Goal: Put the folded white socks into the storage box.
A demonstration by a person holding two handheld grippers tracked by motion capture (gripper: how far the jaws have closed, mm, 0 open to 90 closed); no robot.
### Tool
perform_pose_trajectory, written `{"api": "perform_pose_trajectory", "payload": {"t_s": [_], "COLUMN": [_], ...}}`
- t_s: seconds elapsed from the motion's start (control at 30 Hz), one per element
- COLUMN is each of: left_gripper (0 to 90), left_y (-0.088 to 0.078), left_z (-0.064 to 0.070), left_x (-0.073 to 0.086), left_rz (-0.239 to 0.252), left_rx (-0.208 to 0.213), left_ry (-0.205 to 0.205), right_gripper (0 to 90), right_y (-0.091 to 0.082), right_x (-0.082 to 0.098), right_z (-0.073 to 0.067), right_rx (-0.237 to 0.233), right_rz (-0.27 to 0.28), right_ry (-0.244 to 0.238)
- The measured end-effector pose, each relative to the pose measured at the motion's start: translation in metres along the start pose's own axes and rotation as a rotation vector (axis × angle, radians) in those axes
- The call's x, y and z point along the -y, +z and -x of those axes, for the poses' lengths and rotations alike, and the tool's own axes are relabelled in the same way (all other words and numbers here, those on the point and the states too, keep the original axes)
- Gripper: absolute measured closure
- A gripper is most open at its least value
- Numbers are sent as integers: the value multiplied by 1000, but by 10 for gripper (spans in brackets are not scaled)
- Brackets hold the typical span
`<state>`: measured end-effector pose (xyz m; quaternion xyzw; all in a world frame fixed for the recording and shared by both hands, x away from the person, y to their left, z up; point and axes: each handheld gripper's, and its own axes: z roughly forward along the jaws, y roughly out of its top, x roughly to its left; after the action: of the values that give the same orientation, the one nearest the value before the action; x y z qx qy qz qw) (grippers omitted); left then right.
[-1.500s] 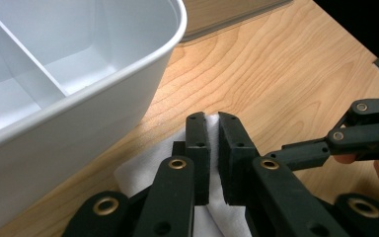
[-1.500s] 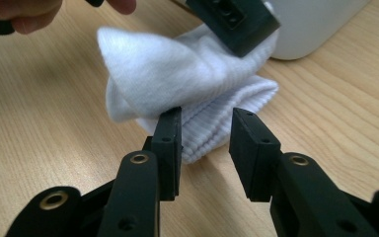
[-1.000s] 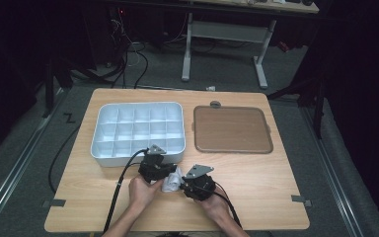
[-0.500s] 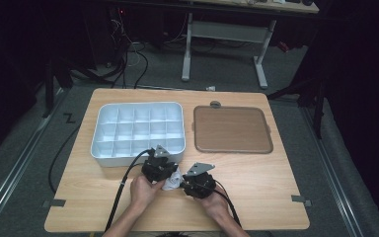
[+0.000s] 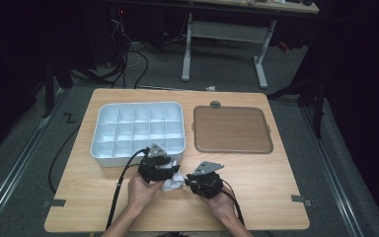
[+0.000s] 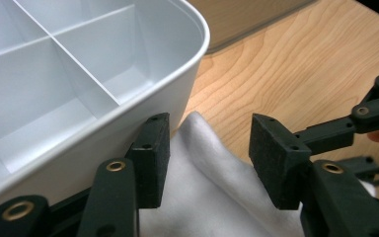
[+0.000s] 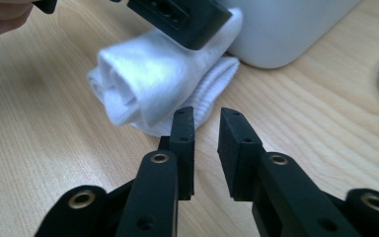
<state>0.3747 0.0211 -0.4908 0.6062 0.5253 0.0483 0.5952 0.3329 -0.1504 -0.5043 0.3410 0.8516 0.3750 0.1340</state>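
Item: rolled white sock (image 7: 143, 84) — soft knit cloth, wound into a loose roll with a spiral end and a ribbed cuff edge lying flat on the bench (image 5: 256, 197). It sits near the front edge of the bench, between the 2 hands, just beside the front right corner of the white tray (image 5: 106, 148).

Left hand-held gripper (image 6: 207, 148) — jaws have just been opening; they stand apart over the sock, the cloth between them, pads not pressing on it. One jaw lies close against the tray wall.

Right hand-held gripper (image 7: 206, 143) — jaws have just been closing; a narrow gap remains, nothing in it, tips just short of the cuff.

Farther back: the white tray has 15 compartments. To its right, well apart from the sock, is a brown flat lid (image 5: 232, 129).
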Motion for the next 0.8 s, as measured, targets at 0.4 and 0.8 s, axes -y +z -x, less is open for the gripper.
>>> {"api": "perform_pose_trajectory", "payload": {"t_s": [0.4,0.8], "left_gripper": [482,460], "left_y": [-24,-29], "left_z": [1,-9], "left_x": [-12,9], "left_rz": [33,-22], "left_rx": [15,-27], "left_ry": [-11,11], "right_gripper": [803,812], "right_y": [-18,-23], "right_x": [-6,-34], "right_z": [0,-15], "right_rx": [6,-9], "right_rz": [55,108], "right_ry": [-1,-60]}}
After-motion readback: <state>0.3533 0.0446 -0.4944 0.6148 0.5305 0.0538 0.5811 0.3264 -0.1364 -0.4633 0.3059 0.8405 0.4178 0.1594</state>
